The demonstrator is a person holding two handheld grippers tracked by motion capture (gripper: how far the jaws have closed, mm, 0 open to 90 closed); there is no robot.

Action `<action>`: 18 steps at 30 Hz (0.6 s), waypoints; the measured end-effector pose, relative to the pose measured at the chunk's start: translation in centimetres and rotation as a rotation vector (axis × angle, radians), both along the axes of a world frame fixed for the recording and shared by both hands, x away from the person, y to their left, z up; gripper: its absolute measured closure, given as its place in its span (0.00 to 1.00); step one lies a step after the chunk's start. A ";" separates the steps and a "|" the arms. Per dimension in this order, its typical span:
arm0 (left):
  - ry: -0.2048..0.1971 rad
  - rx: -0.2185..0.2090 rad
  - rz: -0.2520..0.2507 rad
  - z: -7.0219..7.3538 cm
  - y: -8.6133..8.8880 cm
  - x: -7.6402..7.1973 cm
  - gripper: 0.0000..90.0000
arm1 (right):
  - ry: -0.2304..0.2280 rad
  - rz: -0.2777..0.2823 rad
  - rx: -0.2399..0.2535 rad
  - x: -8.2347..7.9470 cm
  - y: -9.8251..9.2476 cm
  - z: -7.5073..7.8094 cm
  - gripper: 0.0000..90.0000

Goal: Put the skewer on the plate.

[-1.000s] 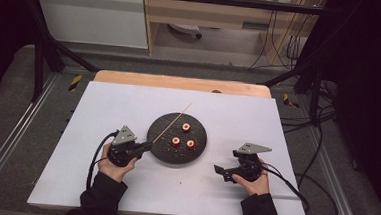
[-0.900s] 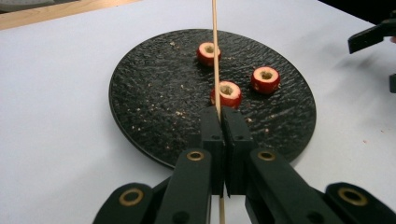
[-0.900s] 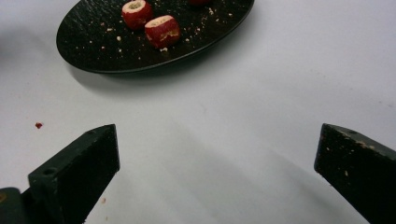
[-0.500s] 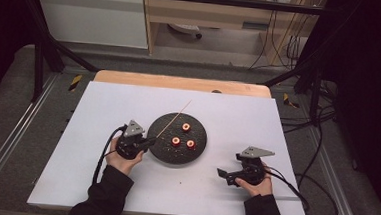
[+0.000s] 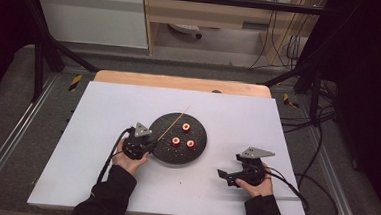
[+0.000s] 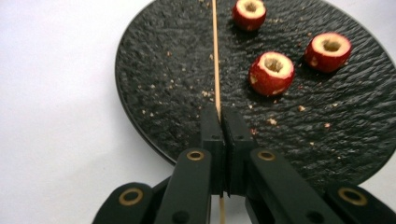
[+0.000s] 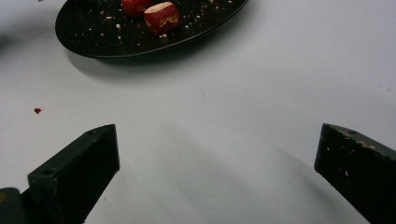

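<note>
From my seat at the controls, the right gripper (image 7: pixel 217 175) looks along its two black jaws, which stand wide apart with nothing between them but bare white table (image 7: pixel 261 107). The right-hand jaw carries pale specks (crumbs, by the look of them). Up at the top edge lies a dark plate (image 7: pixel 116 46), its surface scattered with crumbs. Two red fruit pieces sit on it, one (image 7: pixel 161 17) showing pale flesh, the other (image 7: pixel 135 6) cut off by the frame. A tiny red fleck (image 7: pixel 37 110) lies on the table at left, apart from the plate.
</note>
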State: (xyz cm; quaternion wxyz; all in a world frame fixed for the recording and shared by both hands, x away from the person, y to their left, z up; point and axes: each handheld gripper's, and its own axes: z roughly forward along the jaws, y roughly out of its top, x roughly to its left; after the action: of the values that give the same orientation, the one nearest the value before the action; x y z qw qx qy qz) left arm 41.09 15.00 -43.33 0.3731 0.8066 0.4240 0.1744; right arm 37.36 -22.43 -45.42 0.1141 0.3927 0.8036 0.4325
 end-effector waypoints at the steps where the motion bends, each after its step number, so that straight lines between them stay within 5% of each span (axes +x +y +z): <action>1: 0.003 0.007 0.004 -0.1 -0.1 0.0 0.98 | -0.003 0.000 0.001 0.0 0.0 0.0 0.01; 18: 0.006 0.041 0.017 -0.5 -1.5 -0.1 0.97 | 0.006 0.003 -0.001 0.0 0.1 -0.2 0.02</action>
State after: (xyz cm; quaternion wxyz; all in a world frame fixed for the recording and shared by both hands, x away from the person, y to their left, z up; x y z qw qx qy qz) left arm 40.98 13.51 -43.79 0.3538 0.8109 0.4283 0.1839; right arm 37.40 -22.32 -45.59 0.1112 0.3928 0.8046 0.4312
